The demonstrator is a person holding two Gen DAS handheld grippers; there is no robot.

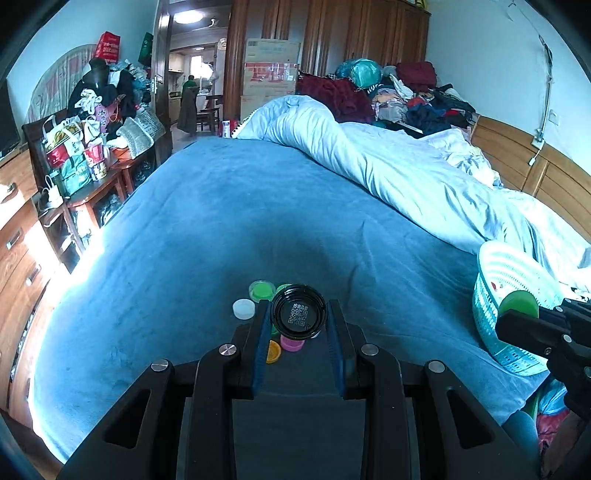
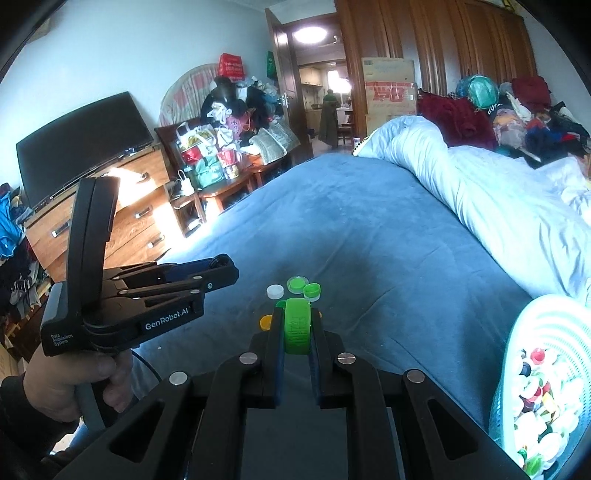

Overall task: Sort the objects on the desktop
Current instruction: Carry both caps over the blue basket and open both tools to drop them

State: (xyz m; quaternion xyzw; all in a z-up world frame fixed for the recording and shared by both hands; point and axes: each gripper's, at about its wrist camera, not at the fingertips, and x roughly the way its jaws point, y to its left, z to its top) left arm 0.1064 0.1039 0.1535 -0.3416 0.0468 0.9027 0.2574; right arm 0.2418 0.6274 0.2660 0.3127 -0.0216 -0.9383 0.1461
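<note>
Both wrist views face along the tongs, sharing the bed (image 1: 258,206).

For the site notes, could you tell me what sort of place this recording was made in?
Most likely a lived-in home bedroom: the caps lie on a bed with a blue blanket and a rumpled duvet, a wooden wardrobe stands behind, and a television sits on a dresser.

"GenRobot.AI" is being shown in white on the side of the left gripper (image 2: 216,267), with "Data Acquisition System" printed small on its rear housing. A QR code is being displayed inside the black cap (image 1: 298,312); its small characters cannot be read.
</note>
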